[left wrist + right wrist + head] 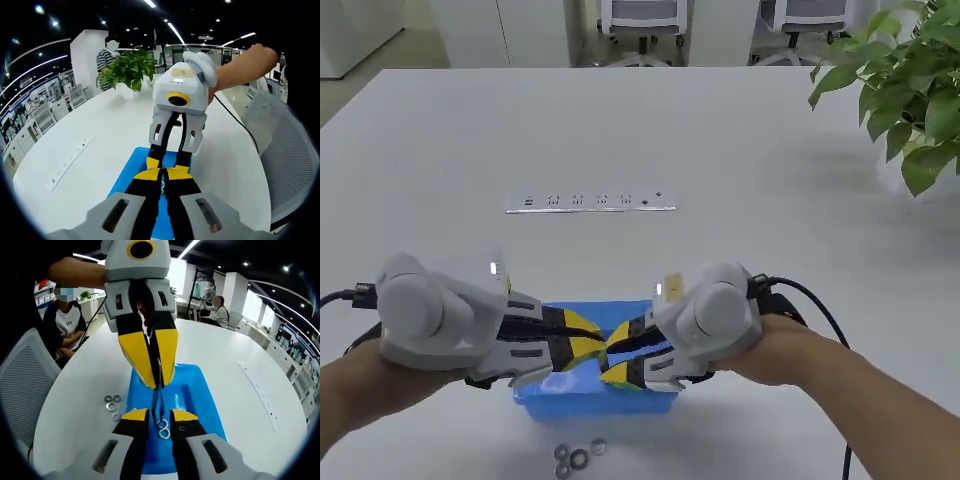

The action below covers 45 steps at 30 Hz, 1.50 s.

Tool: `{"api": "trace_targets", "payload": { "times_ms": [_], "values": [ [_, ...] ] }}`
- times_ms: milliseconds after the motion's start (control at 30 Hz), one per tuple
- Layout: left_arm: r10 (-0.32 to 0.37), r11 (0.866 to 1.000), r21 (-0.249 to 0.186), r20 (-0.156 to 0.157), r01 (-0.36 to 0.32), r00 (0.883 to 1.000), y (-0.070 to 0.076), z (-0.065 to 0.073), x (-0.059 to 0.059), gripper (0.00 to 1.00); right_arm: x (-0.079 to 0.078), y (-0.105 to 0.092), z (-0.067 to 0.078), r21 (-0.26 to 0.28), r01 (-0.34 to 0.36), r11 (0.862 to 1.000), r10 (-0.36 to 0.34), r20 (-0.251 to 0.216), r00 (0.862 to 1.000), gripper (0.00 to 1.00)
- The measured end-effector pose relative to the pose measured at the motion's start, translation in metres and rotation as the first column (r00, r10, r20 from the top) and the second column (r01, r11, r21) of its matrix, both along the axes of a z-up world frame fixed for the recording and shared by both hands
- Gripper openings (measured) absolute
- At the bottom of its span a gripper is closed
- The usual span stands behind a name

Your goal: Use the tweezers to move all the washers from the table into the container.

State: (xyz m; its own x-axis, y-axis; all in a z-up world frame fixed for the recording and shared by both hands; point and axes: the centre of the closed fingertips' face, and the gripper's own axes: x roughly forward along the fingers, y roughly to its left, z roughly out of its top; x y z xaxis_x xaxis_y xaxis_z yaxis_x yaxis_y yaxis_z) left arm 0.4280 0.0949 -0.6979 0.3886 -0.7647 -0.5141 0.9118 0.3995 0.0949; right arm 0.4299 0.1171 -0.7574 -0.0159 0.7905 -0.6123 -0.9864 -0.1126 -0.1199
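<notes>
The blue container [560, 396] stands near the table's front edge, and my two grippers meet nose to nose above it. My left gripper [595, 340] is shut on thin metal tweezers [158, 401], which point down into the container [196, 390]. Two washers [163, 432] lie inside by the tweezer tips. My right gripper [160, 416] is open, with its jaws a little apart on either side of the tweezers. In the left gripper view my left gripper [162, 173] faces the right gripper [167, 162] over the container [127, 176]. A few washers [578, 458] lie on the table in front of the container, and the right gripper view has these table washers [112, 403] left of it.
A white power strip [590, 203] lies mid-table beyond the container. A potted plant [910, 90] stands at the far right. A black cable [820, 312] trails from the right gripper. Office chairs and seated people are beyond the table.
</notes>
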Motion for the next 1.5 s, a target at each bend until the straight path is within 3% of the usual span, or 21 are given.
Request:
{"api": "trace_targets", "payload": {
  "times_ms": [567,867,1500],
  "values": [
    [0.017,1.0,0.01,0.01,-0.018,1.0,0.012,0.013,-0.004,0.06,0.001,-0.014,0.02,0.006,0.077,0.997,-0.077,-0.007,0.997,0.29],
    [0.028,1.0,0.006,0.008,-0.028,1.0,0.019,0.022,-0.01,0.06,-0.009,-0.028,0.025,-0.011,0.1,0.995,-0.101,-0.006,0.995,0.33],
    [0.045,0.999,-0.012,0.007,-0.045,0.999,0.02,0.047,-0.029,0.06,-0.024,-0.06,0.033,0.0,0.221,0.975,-0.221,-0.022,0.975,0.62]
  ]
}}
